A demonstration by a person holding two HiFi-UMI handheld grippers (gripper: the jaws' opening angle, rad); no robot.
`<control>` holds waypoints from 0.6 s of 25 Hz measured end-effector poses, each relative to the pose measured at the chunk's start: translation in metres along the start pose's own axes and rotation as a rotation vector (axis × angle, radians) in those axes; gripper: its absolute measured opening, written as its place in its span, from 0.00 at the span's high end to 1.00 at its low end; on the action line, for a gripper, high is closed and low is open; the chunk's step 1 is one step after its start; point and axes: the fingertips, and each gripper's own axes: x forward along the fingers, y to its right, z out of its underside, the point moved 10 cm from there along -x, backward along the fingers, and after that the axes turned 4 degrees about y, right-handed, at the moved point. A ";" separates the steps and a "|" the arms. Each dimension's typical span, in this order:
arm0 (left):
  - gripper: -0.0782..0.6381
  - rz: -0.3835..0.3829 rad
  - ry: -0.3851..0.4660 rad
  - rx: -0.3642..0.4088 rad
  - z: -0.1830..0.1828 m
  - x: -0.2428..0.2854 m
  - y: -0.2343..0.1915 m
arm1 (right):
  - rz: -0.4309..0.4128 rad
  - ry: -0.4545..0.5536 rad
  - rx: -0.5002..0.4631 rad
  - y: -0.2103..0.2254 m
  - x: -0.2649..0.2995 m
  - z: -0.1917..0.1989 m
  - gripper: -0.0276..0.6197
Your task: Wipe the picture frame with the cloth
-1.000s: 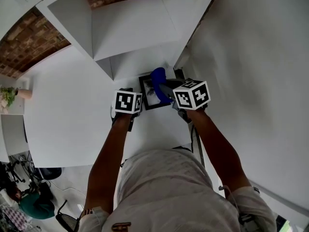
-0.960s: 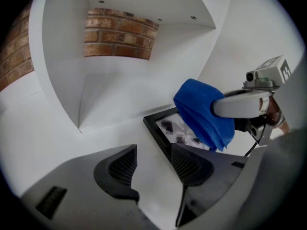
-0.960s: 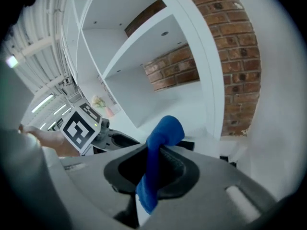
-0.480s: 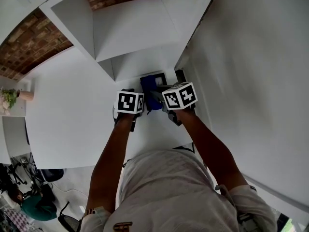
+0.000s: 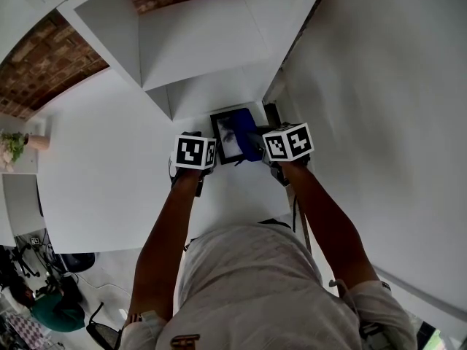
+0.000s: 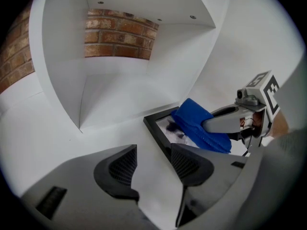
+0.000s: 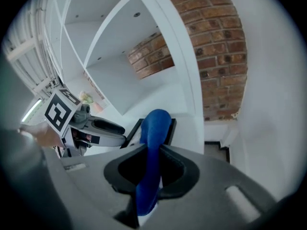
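Forearms [image 5: 166, 235]: both stretch forward over the white surface [image 5: 102, 173], one gripper in each hand.
Left gripper [image 6: 154, 161]: jaws apart, nothing between them; it sits low over the surface, just beside the near left corner of the picture frame [image 5: 227, 138]. Whether it touches the frame cannot be told.
Right gripper [image 7: 151, 163]: jaws clamped on the blue cloth [image 6: 199, 126], which sticks out past the tips.
Cloth: its free end rests on the right part of the frame's glass.
Picture frame: black-edged, lying flat on the surface in front of the shelf unit [image 5: 193, 42].
Shelf unit: white, open compartments.
Brick wall [image 6: 120, 35]: showing behind the shelves.
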 end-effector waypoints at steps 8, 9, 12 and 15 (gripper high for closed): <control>0.59 -0.003 0.000 0.009 0.000 0.000 0.000 | 0.071 0.037 0.020 0.023 -0.033 0.005 0.88; 0.59 -0.003 0.000 0.010 0.000 0.000 0.000 | 0.074 0.047 0.022 0.022 -0.037 0.005 0.88; 0.59 -0.003 0.001 0.015 0.000 0.000 0.000 | 0.062 0.089 0.004 0.010 -0.048 0.000 0.88; 0.59 -0.002 0.000 0.017 0.000 0.000 0.000 | 0.016 0.143 -0.012 -0.014 -0.054 -0.007 0.88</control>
